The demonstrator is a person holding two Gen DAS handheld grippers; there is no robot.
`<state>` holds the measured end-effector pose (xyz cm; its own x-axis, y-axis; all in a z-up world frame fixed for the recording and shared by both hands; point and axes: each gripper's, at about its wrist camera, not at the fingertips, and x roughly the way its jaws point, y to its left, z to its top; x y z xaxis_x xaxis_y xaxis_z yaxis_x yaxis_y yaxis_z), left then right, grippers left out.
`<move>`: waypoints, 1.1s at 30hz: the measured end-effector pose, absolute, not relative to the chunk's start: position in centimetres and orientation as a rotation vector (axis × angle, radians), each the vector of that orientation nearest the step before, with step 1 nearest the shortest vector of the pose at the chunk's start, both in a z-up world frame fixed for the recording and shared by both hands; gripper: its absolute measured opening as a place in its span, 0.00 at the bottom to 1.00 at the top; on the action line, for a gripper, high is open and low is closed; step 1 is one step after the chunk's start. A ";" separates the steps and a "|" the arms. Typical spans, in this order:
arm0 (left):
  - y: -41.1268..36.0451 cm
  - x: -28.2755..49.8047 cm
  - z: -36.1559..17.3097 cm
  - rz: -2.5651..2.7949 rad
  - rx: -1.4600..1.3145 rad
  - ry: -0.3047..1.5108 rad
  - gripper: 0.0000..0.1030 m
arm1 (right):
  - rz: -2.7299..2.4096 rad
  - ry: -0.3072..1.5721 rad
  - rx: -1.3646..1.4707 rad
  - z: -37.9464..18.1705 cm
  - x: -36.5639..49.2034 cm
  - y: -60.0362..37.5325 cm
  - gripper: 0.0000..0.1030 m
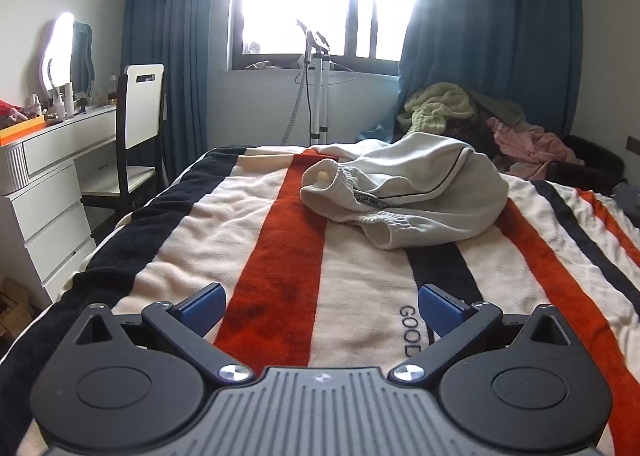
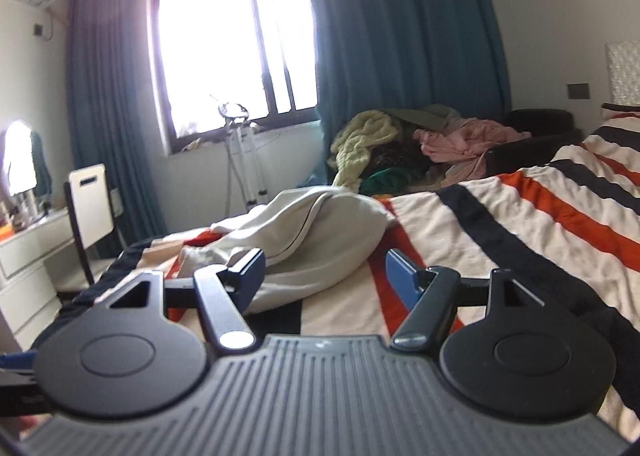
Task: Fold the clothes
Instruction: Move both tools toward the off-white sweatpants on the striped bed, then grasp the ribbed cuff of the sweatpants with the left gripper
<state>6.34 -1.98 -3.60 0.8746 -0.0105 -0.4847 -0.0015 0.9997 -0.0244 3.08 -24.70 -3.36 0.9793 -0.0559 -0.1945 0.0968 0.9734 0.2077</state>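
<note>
A crumpled cream garment with thin dark piping and elastic cuffs (image 1: 404, 192) lies on the striped blanket (image 1: 224, 216) of the bed. My left gripper (image 1: 322, 308) is open and empty, low over the blanket, well short of the garment. My right gripper (image 2: 325, 276) is open and empty, with the garment (image 2: 320, 232) just ahead of and between its blue-padded fingers (image 2: 400, 276), near its lower edge.
A heap of other clothes, pale green and pink (image 1: 472, 116), sits past the bed's far right corner. A white dresser (image 1: 48, 184) and chair (image 1: 140, 124) stand left of the bed. A garment steamer stand (image 1: 318, 88) stands by the window.
</note>
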 end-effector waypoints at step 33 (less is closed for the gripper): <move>-9.5 39.5 -4.8 -0.058 0.101 0.517 0.11 | -0.134 0.373 0.340 -12.9 13.4 -25.7 0.68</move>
